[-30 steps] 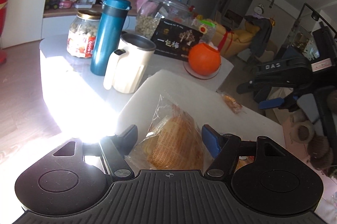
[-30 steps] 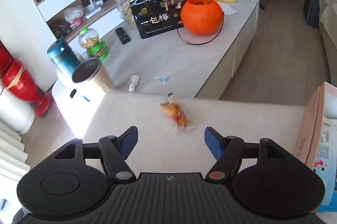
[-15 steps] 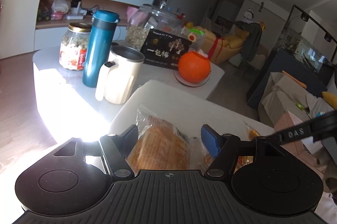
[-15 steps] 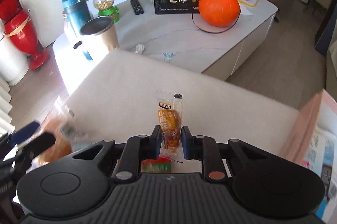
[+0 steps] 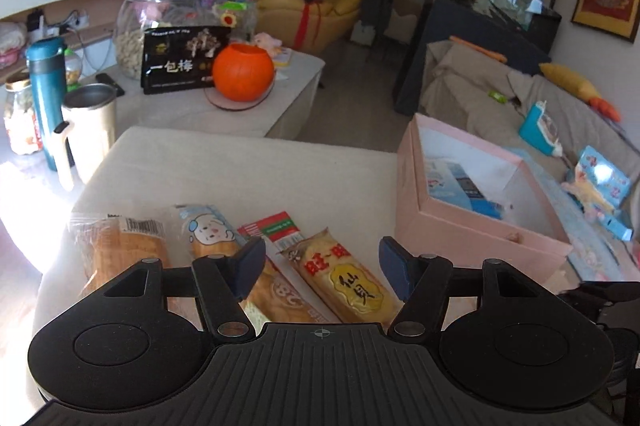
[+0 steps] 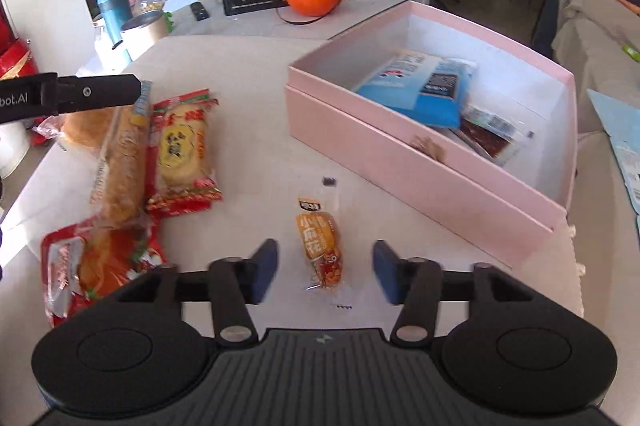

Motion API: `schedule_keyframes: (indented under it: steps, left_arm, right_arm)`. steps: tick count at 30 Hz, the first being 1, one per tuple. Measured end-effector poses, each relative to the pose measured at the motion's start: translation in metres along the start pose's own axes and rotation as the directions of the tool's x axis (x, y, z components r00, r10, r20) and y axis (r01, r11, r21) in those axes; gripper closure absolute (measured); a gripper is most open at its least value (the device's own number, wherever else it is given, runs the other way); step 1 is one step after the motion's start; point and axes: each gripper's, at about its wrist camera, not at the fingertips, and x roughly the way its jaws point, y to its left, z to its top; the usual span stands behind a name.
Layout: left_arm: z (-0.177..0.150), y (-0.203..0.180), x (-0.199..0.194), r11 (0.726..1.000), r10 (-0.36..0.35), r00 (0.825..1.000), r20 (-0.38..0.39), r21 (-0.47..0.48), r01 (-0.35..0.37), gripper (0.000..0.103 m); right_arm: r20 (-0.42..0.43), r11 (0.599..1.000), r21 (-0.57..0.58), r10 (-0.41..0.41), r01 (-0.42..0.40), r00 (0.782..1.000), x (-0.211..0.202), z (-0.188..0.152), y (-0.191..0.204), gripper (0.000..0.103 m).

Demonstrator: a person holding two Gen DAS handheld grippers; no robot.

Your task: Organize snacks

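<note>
My left gripper (image 5: 322, 268) hovers over a row of snacks on the white table (image 5: 240, 170). Its jaws are closing, and a yellow-and-red rice cracker packet (image 5: 344, 282) lies between them untouched. A bread packet (image 5: 120, 246), a cartoon-face bread stick (image 5: 208, 234) and a red-green packet (image 5: 280, 226) lie to its left. My right gripper (image 6: 326, 272) is opening around a small orange snack packet (image 6: 320, 242), which rests on the table free of the pads. The pink box (image 6: 400, 146) stands to the right and holds a blue packet (image 6: 420, 86).
A low coffee table (image 5: 280, 98) behind carries an orange pumpkin bucket (image 5: 243, 72), a black packet (image 5: 182, 60), a glass jar (image 5: 140, 26), a blue flask (image 5: 47, 98) and a cream mug (image 5: 88, 130). One finger of my left gripper (image 6: 100, 92) crosses the right wrist view. A sofa (image 5: 520, 106) lies right.
My left gripper swung right from the bread packet to the rice cracker. My right gripper shut on the orange packet, moved right toward the pink box and let it go.
</note>
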Motion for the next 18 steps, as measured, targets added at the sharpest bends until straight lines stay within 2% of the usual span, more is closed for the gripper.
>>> schedule_keyframes:
  steps: [1,3,5,8,10,12,14,16,18]
  left_arm:
    - [0.0,-0.004,0.007,1.0,0.019,1.0,-0.017,0.012,-0.019,0.035]
    - [0.0,-0.011,0.021,0.998,0.055,0.997,-0.054,0.027,-0.054,0.035]
    - [0.001,-0.018,0.034,0.995,0.084,0.994,-0.072,0.057,-0.08,0.036]
    - [-0.001,-0.03,0.049,0.988,0.12,0.988,-0.102,0.108,-0.109,0.036]
    - [-0.001,-0.038,0.059,0.984,0.122,0.986,-0.113,0.142,-0.105,0.036]
    - [-0.005,-0.048,0.065,0.976,0.126,0.985,-0.118,0.19,-0.102,0.041]
    - [-0.012,-0.058,0.064,0.962,0.133,0.987,-0.095,0.252,-0.105,0.042]
    - [-0.019,-0.067,0.057,0.955,0.103,0.991,-0.088,0.288,-0.073,0.046]
    - [-0.028,-0.07,0.047,0.957,0.042,0.993,-0.109,0.289,-0.009,0.056]
  right_arm:
    - [0.029,1.0,0.005,-0.026,0.026,0.999,0.001,-0.009,-0.004,0.024]
    - [0.071,0.997,-0.013,-0.077,0.078,0.994,0.005,-0.024,-0.008,0.024]
    - [0.129,0.996,0.003,-0.088,0.089,0.988,0.005,-0.036,-0.013,0.016]
    - [0.175,0.996,0.058,-0.076,0.067,0.982,0.005,-0.047,-0.021,0.013]
    - [0.176,0.995,0.086,-0.057,0.042,0.983,0.006,-0.045,-0.027,0.012]
    - [0.183,0.994,0.109,-0.042,0.023,0.982,0.007,-0.045,-0.031,0.011]
    - [0.188,0.993,0.114,-0.034,0.013,0.982,0.007,-0.045,-0.033,0.01]
    - [0.19,0.993,0.118,-0.029,0.007,0.981,0.007,-0.046,-0.032,0.01]
    - [0.194,0.992,0.125,-0.02,-0.005,0.981,0.007,-0.046,-0.033,0.009]
